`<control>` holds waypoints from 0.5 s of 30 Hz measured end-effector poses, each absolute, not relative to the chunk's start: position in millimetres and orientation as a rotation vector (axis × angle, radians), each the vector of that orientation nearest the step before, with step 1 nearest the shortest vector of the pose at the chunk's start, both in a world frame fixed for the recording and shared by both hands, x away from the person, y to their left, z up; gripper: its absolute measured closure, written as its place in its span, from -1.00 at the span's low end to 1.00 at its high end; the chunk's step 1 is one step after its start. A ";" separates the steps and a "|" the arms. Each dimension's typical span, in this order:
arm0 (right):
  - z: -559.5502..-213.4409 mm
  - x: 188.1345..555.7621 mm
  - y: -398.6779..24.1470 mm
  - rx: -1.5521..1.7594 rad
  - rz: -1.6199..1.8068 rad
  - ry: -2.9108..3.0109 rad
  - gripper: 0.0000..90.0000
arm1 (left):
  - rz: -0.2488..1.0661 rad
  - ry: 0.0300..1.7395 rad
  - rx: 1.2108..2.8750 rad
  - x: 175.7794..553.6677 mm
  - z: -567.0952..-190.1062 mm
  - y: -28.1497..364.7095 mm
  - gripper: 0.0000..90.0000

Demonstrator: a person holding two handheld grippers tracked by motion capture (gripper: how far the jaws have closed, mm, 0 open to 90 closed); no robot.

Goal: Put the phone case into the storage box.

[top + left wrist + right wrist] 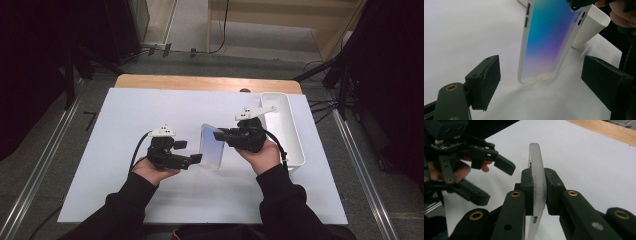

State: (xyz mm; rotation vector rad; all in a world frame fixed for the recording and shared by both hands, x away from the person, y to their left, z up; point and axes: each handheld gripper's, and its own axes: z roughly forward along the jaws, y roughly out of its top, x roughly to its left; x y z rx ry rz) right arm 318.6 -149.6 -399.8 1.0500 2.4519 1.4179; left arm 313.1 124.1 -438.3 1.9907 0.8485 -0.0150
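A translucent phone case [211,146] with a blue-to-purple tinted back stands on its short end on the white table sheet [150,105]. My right gripper [220,135] is shut on the case's upper edge. In the right gripper view both pads press the thin case [537,165] between them, at my right gripper [537,187]. My left gripper [189,151] is open just left of the case and holds nothing. In the left gripper view its jaws [540,75] stand wide on either side of the case's lower end [546,42], not touching it.
A long white tray [295,140] lies along the sheet's right side, close behind the right hand, and shows as a white wall [591,27] past the case. A wooden table edge [200,82] runs along the far side. Bare sheet lies to the left and front.
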 end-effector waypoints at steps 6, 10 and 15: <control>-398.8 319.3 -153.9 0.939 1.428 2.527 0.72 | -0.023 0.828 2.000 314.6 -432.7 130.4 -0.65; -397.3 319.3 -153.9 0.917 1.422 2.568 0.72 | -0.029 0.801 2.005 314.7 -428.9 132.5 -0.64; -397.4 321.2 -155.8 0.871 1.445 2.623 0.72 | -0.043 0.772 2.016 315.7 -426.2 132.9 -0.64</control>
